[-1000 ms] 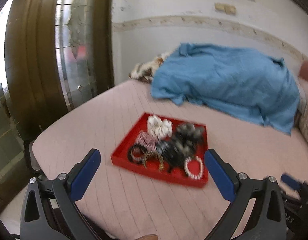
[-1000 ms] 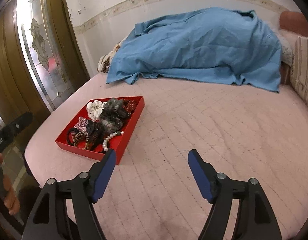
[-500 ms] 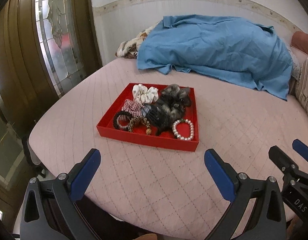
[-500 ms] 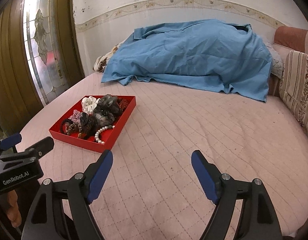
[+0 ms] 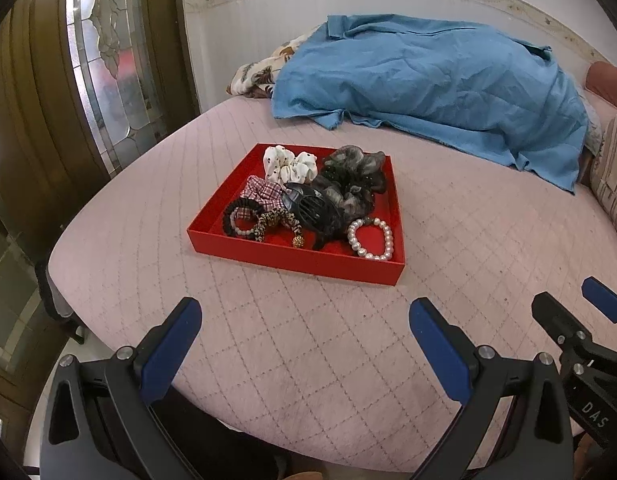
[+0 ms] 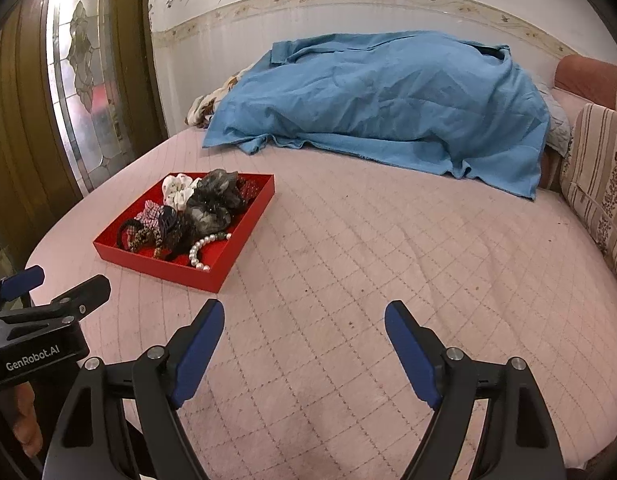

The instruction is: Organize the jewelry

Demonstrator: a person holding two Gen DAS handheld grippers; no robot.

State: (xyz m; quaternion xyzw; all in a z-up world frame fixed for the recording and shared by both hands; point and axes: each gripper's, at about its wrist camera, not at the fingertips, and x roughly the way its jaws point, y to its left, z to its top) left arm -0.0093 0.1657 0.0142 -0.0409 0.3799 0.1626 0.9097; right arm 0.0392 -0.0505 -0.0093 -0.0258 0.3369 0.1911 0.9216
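Observation:
A red tray (image 5: 296,261) lies on the pink quilted bed, also seen in the right wrist view (image 6: 252,220). It holds a white pearl bracelet (image 5: 370,238), a black hair claw (image 5: 314,210), a white scrunchie (image 5: 288,165), a grey scrunchie (image 5: 354,170), a plaid scrunchie (image 5: 262,192) and a black beaded band (image 5: 238,222). My left gripper (image 5: 304,328) is open and empty, in front of the tray. My right gripper (image 6: 304,336) is open and empty, right of the tray.
A blue blanket (image 5: 432,84) is heaped at the back of the bed (image 6: 388,260). A striped cushion (image 6: 600,188) lies at the right edge. A wooden door with patterned glass (image 5: 104,64) stands to the left. The bed edge curves near both grippers.
Both grippers have shifted and steadied, staying open. The tray now sits more central and closer in the left wrist view. Nothing in the tray has moved.

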